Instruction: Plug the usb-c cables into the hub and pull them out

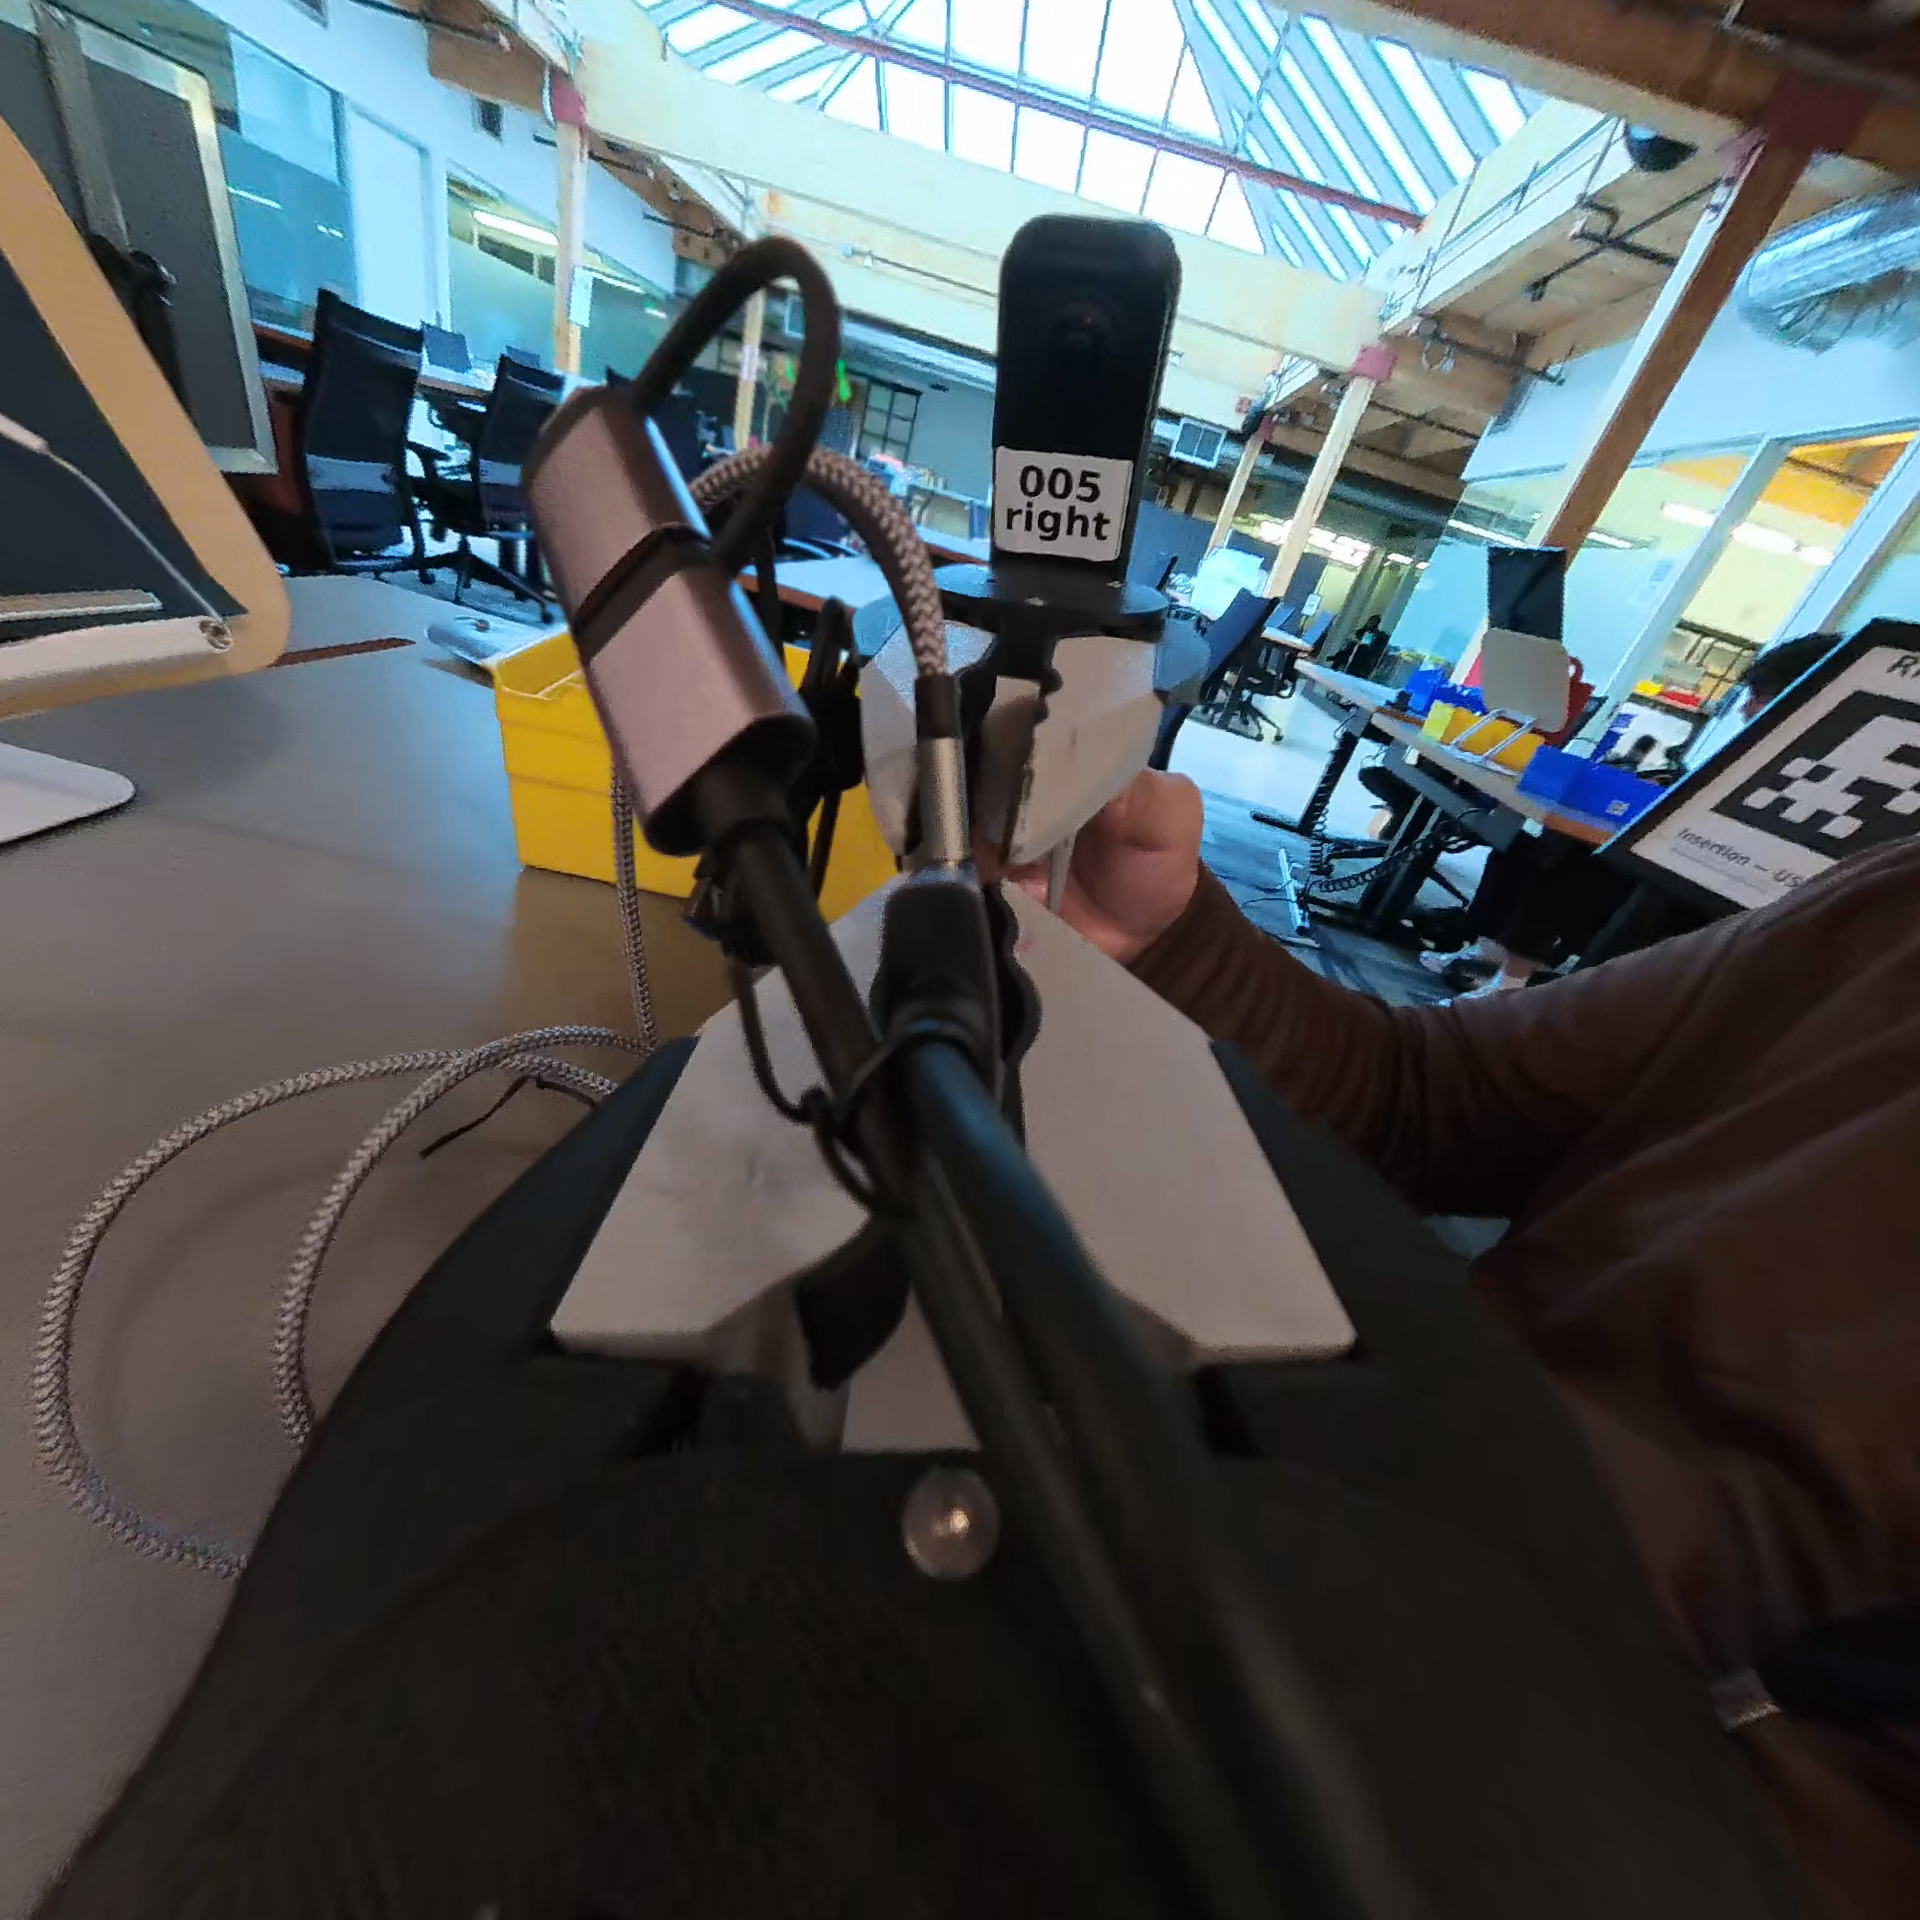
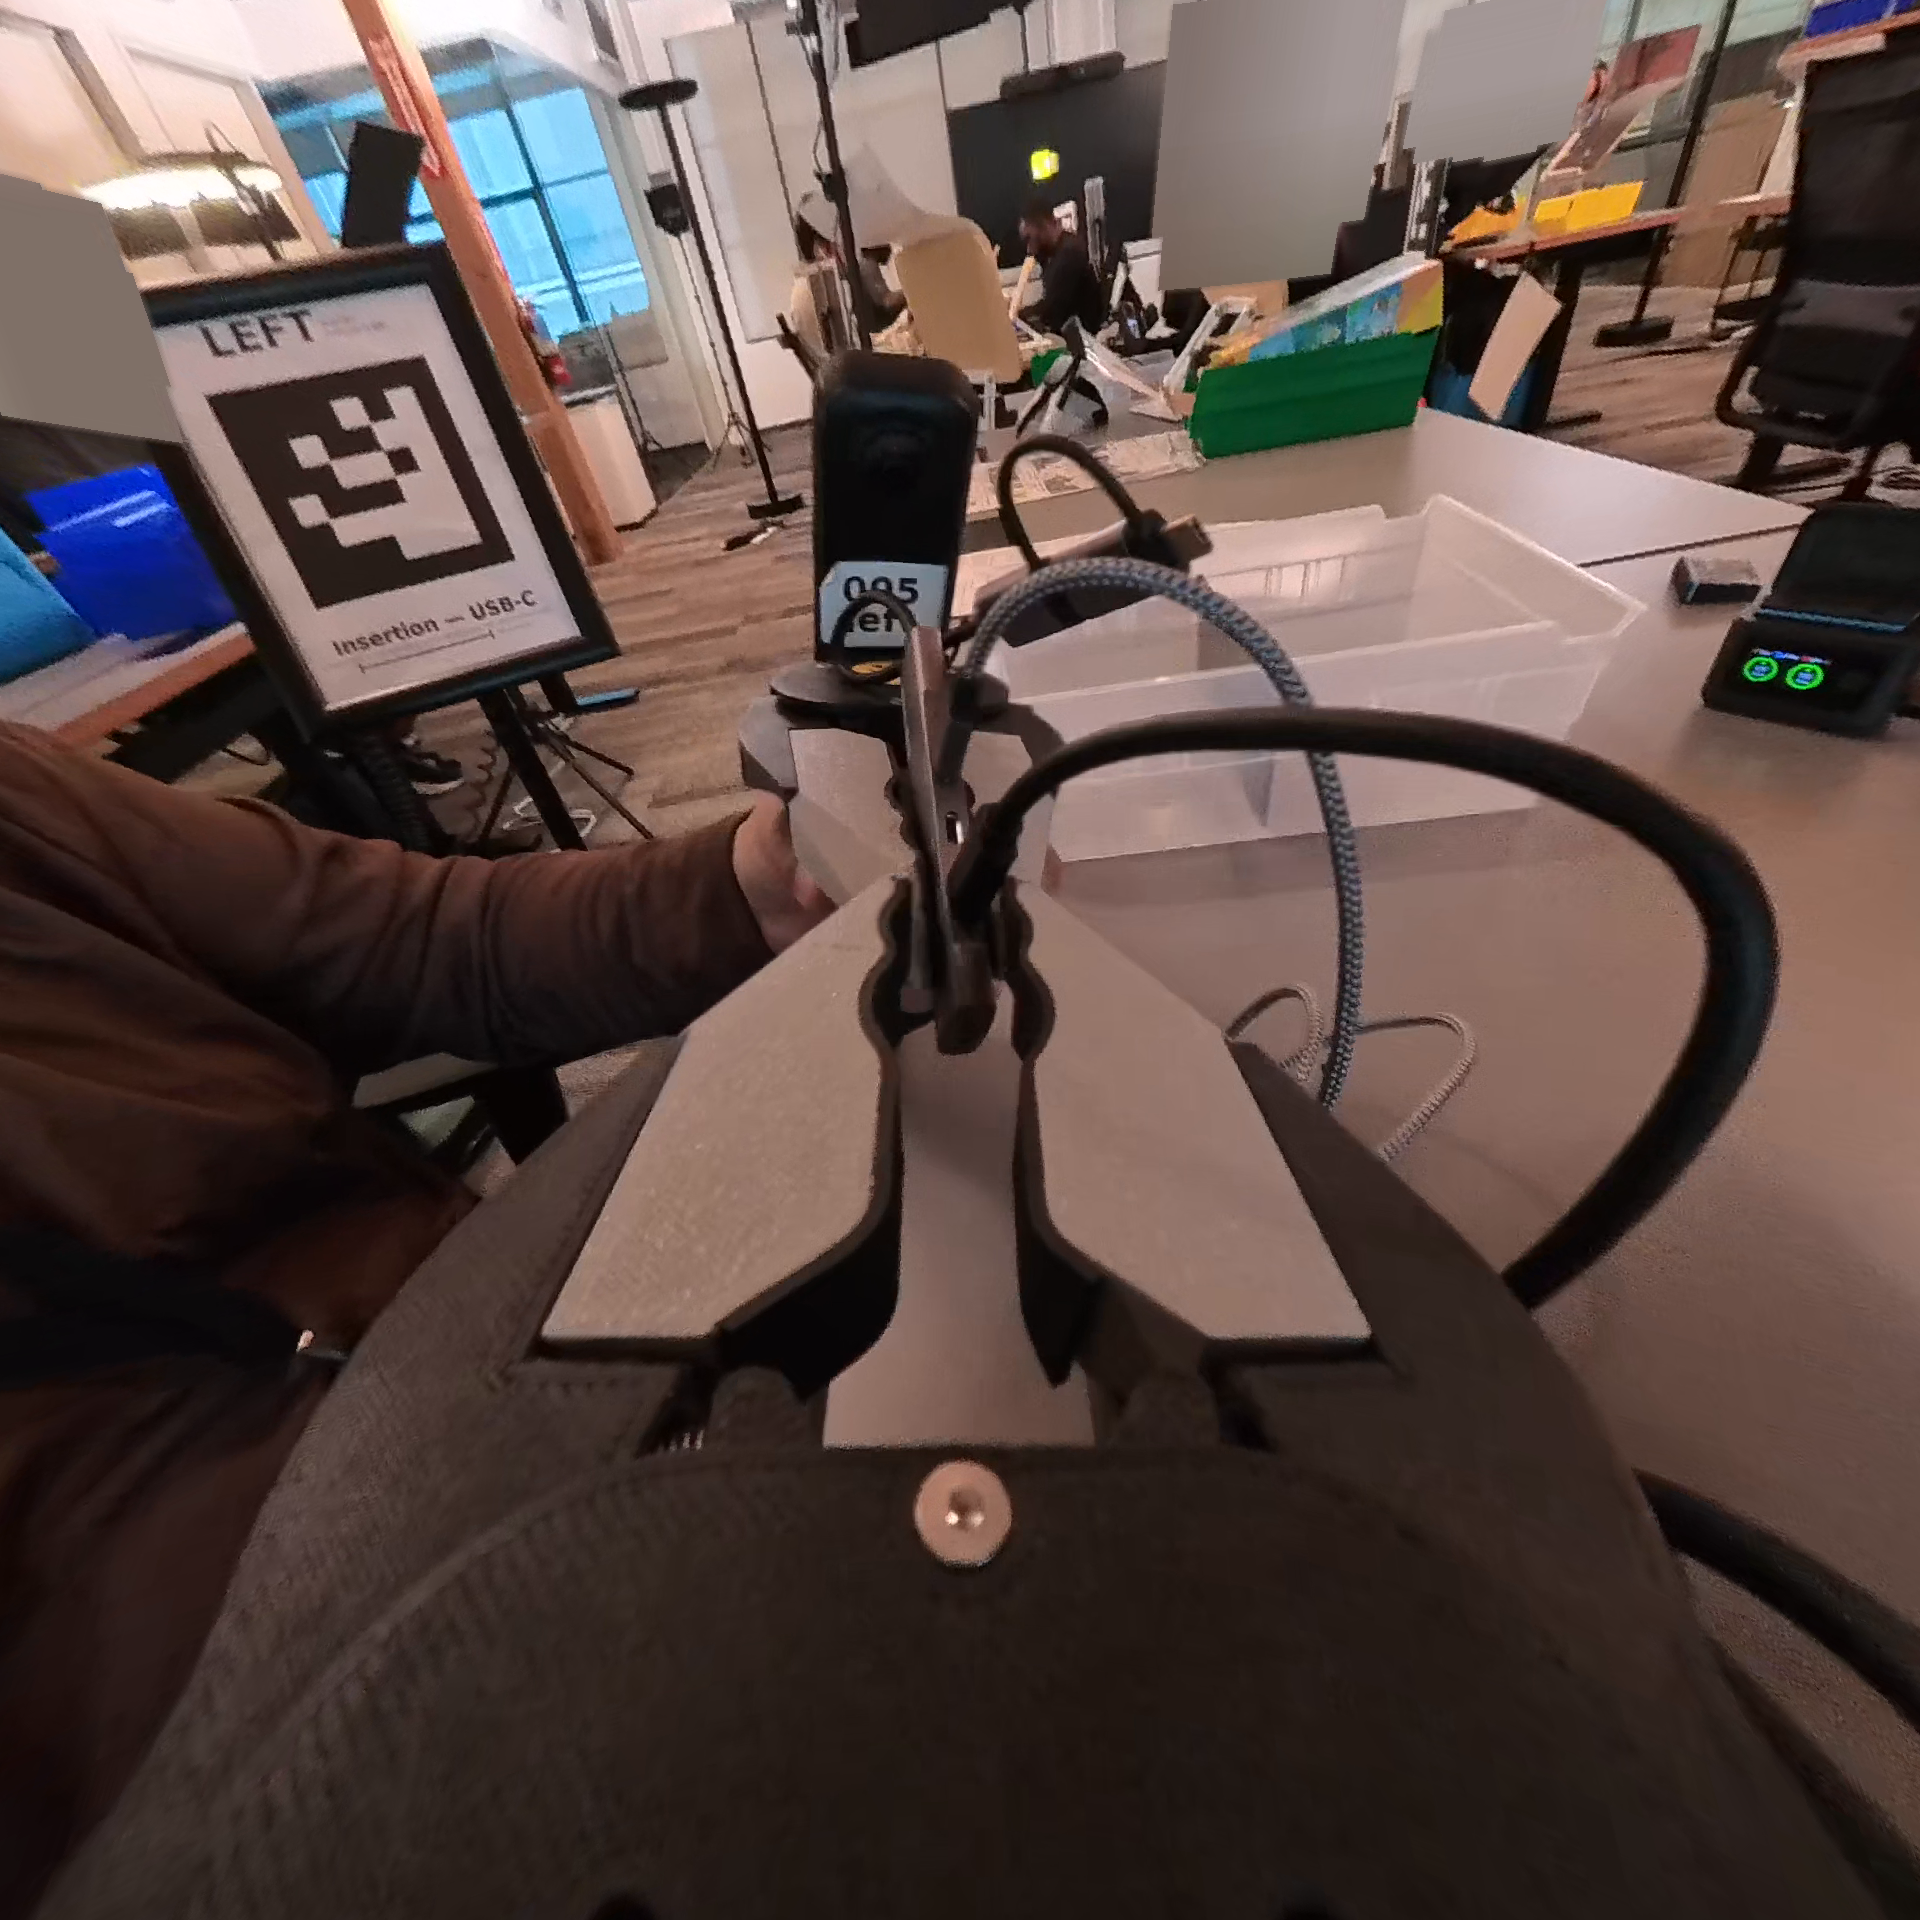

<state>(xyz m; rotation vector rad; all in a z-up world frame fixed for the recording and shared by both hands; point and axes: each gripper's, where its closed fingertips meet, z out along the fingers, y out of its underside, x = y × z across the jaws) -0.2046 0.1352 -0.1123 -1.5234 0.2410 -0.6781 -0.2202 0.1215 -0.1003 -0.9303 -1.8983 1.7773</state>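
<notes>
Up close, left wrist view: left gripper (image 1: 940, 940) closed on black cable (image 1: 1049, 1226) plug; grey hub (image 1: 665, 634) raised above table (image 1: 260, 914), braided cable (image 1: 312, 1122) looping beside it.

Right wrist view: right gripper (image 2: 951, 956) pinched edge-on hub (image 2: 930, 790); black cable (image 2: 1621, 831) arched right, braided cable (image 2: 1288, 686) behind.

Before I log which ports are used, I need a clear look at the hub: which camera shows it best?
The left wrist view: the grey hub shows its whole broad side there, held up with a black cable at each end. The right wrist view shows the hub only edge-on, a thin strip between the jaws.
</notes>
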